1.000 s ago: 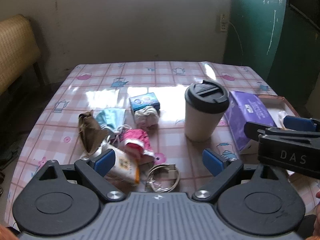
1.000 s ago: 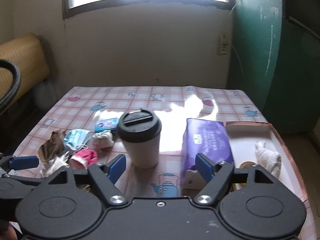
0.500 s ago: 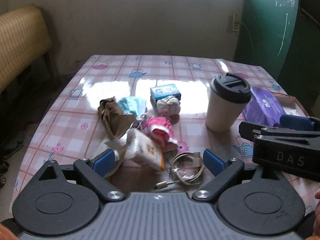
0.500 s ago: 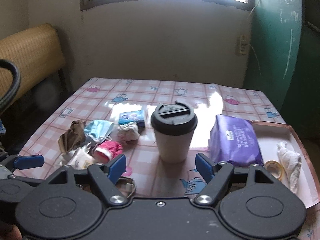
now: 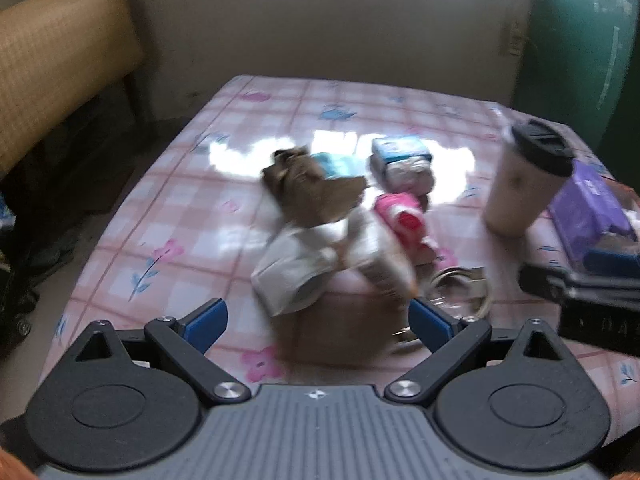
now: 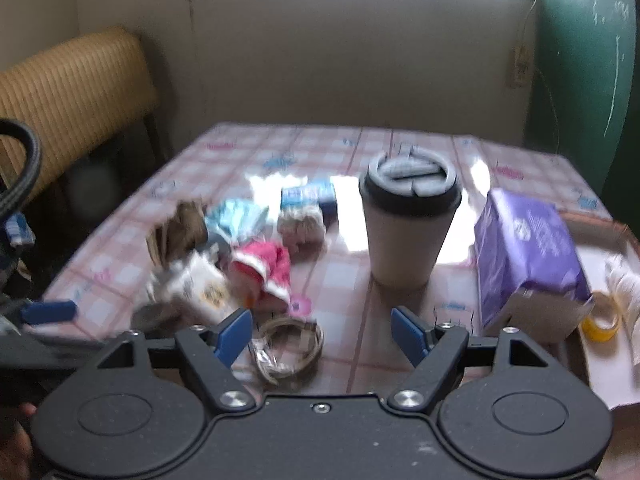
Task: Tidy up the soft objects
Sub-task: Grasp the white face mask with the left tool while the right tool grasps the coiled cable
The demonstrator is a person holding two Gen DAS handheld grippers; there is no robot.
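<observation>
A pile of soft things lies mid-table: a brown crumpled cloth (image 5: 312, 192), a light blue face mask (image 5: 336, 164), a pink and red sock (image 5: 404, 216), a white balled cloth (image 5: 408, 172) and a white tissue pack (image 5: 320, 268). My left gripper (image 5: 318, 320) is open and empty, just short of the tissue pack. My right gripper (image 6: 322, 330) is open and empty above a coiled cable (image 6: 290, 350). The pile also shows in the right wrist view, with the pink sock (image 6: 266, 268) left of centre. Both views are blurred.
A white cup with a black lid (image 6: 408, 220) stands mid-table. A purple tissue pack (image 6: 528, 256) lies at the edge of a tray (image 6: 612, 384) holding a tape roll (image 6: 600, 316) and a white cloth (image 6: 624, 284). A small blue box (image 5: 400, 148) sits behind the pile.
Both grippers have swung left and a little forward, so the pile now sits centred before the left gripper. Their jaws have stayed open. Nothing on the table has moved.
</observation>
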